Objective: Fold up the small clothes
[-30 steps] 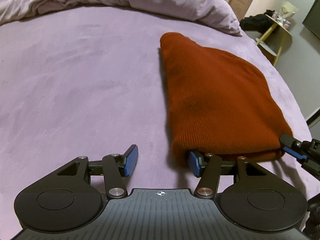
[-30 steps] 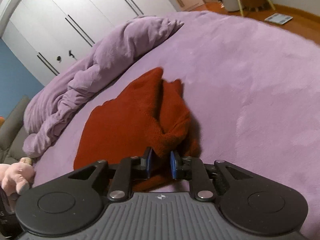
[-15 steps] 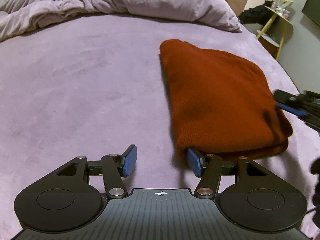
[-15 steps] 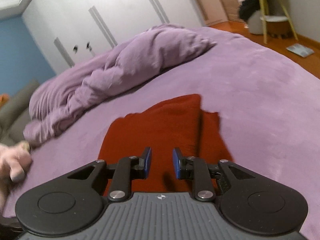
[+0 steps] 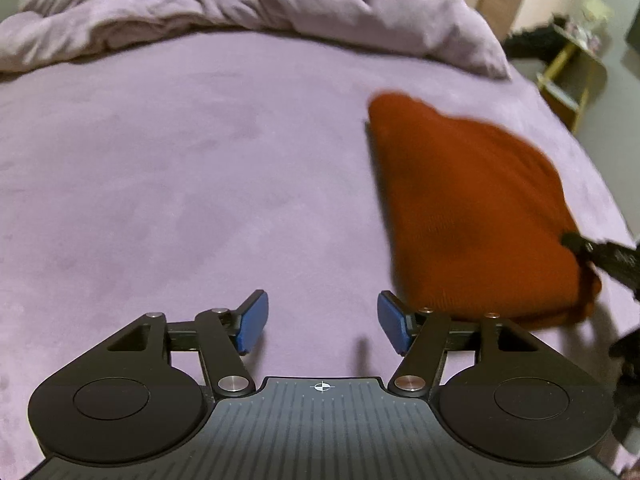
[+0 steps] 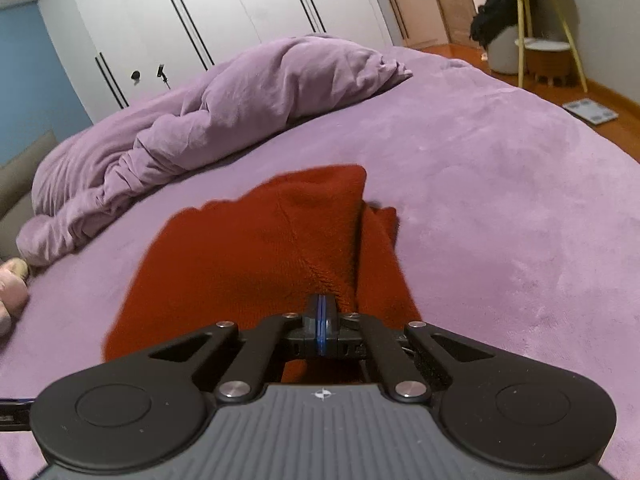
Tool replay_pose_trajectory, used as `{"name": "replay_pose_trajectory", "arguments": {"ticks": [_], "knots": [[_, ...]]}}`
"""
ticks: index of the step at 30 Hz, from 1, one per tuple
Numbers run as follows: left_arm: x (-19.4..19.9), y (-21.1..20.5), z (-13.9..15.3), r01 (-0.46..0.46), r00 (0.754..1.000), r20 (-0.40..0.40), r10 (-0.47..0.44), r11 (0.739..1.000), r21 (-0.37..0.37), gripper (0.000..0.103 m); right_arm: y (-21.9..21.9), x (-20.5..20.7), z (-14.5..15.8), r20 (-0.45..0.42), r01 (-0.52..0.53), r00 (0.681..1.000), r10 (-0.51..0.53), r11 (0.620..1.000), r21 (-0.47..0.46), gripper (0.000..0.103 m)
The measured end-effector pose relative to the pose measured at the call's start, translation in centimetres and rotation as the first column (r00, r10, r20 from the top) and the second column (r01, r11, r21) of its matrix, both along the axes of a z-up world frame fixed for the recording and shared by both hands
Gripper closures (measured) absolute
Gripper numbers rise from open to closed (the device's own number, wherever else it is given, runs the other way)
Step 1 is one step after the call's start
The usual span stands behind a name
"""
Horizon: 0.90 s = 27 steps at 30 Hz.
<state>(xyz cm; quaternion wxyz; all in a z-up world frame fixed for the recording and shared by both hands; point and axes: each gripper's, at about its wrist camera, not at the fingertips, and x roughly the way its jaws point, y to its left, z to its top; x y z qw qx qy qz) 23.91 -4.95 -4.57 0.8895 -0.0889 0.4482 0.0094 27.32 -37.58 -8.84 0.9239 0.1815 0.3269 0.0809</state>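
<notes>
One rust-red knit garment, ribbed texture, roughly triangular outline, folded over on itself, lying on the bed toward its right side. Second layer visible along its right edge in the right wrist view.

Two claws. Left claw: blue pads spread wide apart, nothing between them, hovering over bare bedspread just beside the garment's near-left corner. Right claw: blue pads pressed together at the garment's near edge; fabric puckers toward the tips, so probably clamped on a pinch of knit, though the pinch itself is hidden.

Bedspread: one, lilac, short plush nap. One crumpled duvet, same lilac, heaped along the far side. One pink soft toy at the left margin, partly cut off. White wardrobe doors behind.
</notes>
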Motion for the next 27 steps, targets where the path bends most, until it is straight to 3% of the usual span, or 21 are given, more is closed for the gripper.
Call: {"name": "replay_pose_trajectory", "arguments": {"ticks": [2, 6, 11, 14, 16, 19, 20, 23, 25, 27], "knots": [[0.8, 0.5, 0.5, -0.032, 0.999, 0.02, 0.033, 0.999, -0.031, 0.037, 0.3, 0.1, 1.4, 0.034, -0.009, 0.999, 0.008, 0.999, 0.038, 0.095], [4.0, -0.4, 1.3, -0.065, 0.996, 0.05, 0.069, 0.994, -0.086, 0.037, 2.6, 3.0, 3.6, 0.069, -0.067, 0.996, 0.065, 0.997, 0.036, 0.094], [9.3, -2.0, 1.1, -0.142, 0.986, 0.065, 0.156, 0.973, -0.181, 0.037, 5.3, 10.6, 2.8, -0.047, -0.112, 0.993, 0.112, 0.994, 0.0, 0.094], [12.4, -4.0, 0.3, -0.14, 0.986, 0.068, 0.153, 0.977, -0.16, 0.036, 5.1, 13.3, 1.5, -0.089, -0.075, 0.994, 0.068, 0.994, -0.074, 0.094], [14.4, -5.3, -0.8, -0.122, 0.989, 0.065, 0.131, 0.985, -0.122, 0.036, 4.2, 14.2, 0.4, -0.096, -0.047, 0.995, 0.037, 0.994, -0.097, 0.101], [16.2, -7.2, -2.1, -0.094, 0.99, 0.101, 0.1, 0.994, -0.057, 0.034, 2.3, 14.5, -1.0, -0.074, 0.028, 0.997, -0.038, 0.991, -0.13, 0.103], [16.5, -7.9, -2.5, -0.083, 0.99, 0.114, 0.087, 0.996, -0.043, 0.032, 1.7, 14.3, -1.5, -0.057, 0.025, 0.998, -0.032, 0.994, -0.109, 0.103], [16.7, -9.1, -4.0, -0.071, 0.989, 0.131, 0.072, 0.997, -0.013, 0.026, 2.0, 13.7, -2.4, 0.014, 0.018, 1.0, -0.015, 0.984, -0.178, 0.103], [16.6, -9.3, -4.9, -0.089, 0.985, 0.15, 0.09, 0.996, -0.016, 0.023, 1.9, 13.7, -2.6, 0.032, 0.021, 0.999, -0.016, 0.982, -0.186, 0.103], [16.6, -8.7, -5.6, -0.11, 0.983, 0.142, 0.119, 0.992, -0.064, 0.019, 1.6, 13.9, -2.6, 0.036, 0.025, 0.999, -0.02, 0.985, -0.17, 0.103]]}}
